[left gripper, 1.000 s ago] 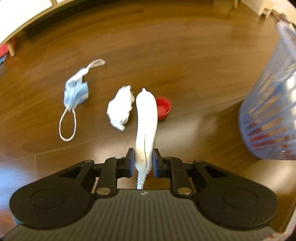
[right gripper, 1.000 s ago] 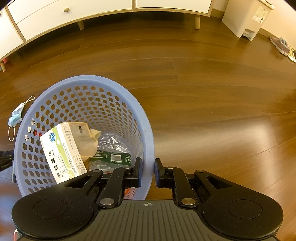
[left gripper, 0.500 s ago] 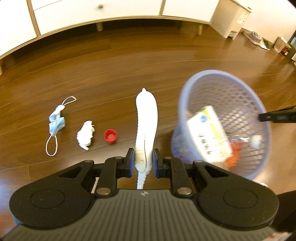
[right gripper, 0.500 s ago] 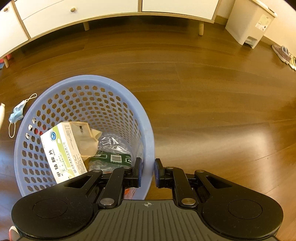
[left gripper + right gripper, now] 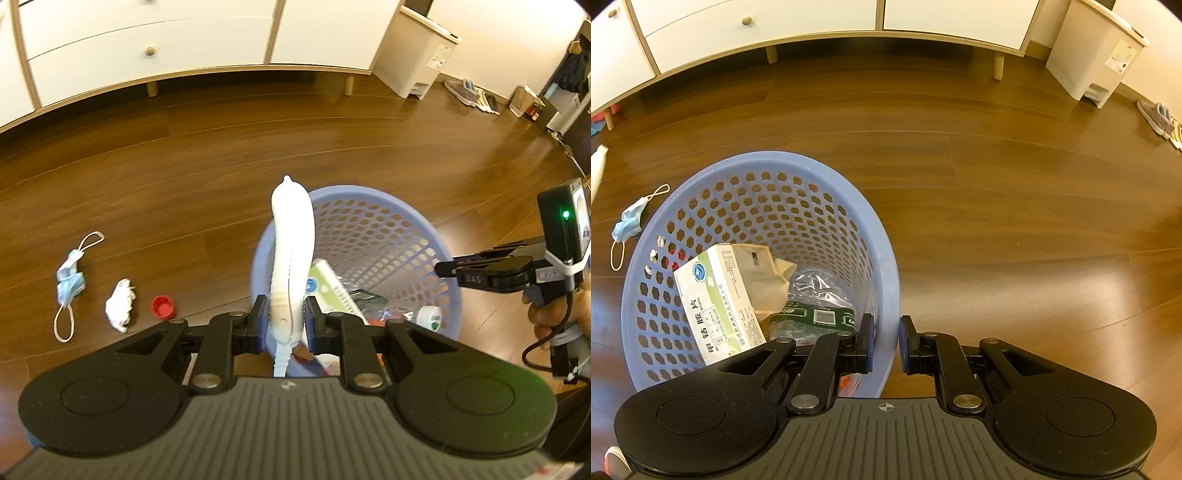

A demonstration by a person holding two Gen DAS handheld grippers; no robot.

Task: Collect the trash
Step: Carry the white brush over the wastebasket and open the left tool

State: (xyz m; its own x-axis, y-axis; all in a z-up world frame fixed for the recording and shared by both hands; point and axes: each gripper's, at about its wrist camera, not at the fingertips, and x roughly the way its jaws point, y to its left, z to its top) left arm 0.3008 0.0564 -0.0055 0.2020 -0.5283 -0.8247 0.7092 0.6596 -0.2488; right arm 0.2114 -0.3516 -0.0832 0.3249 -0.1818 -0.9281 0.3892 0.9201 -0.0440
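Observation:
My left gripper (image 5: 284, 323) is shut on a long white plastic tube (image 5: 293, 236), which points forward over the near-left rim of the blue mesh basket (image 5: 369, 192). My right gripper (image 5: 886, 345) is shut on the rim of the basket (image 5: 775, 158); it also shows in the left wrist view as the right gripper (image 5: 445, 268). In the basket lie a green-white box (image 5: 716, 302), a crushed bottle (image 5: 820, 314) and a small white bottle (image 5: 430, 317). On the floor to the left lie a blue face mask (image 5: 70, 280), a crumpled tissue (image 5: 120, 304) and a red cap (image 5: 161, 306).
A white cabinet on legs (image 5: 147, 55) runs along the far wall. A white pedal bin (image 5: 417, 55) stands at the far right, with shoes (image 5: 469, 94) beside it. A person's hand (image 5: 546, 314) holds the right gripper. Bare wooden floor lies right of the basket.
My left gripper has lifted the white tube away from the floor trash and swung it right, over the basket. The right gripper has kept its hold on the rim.

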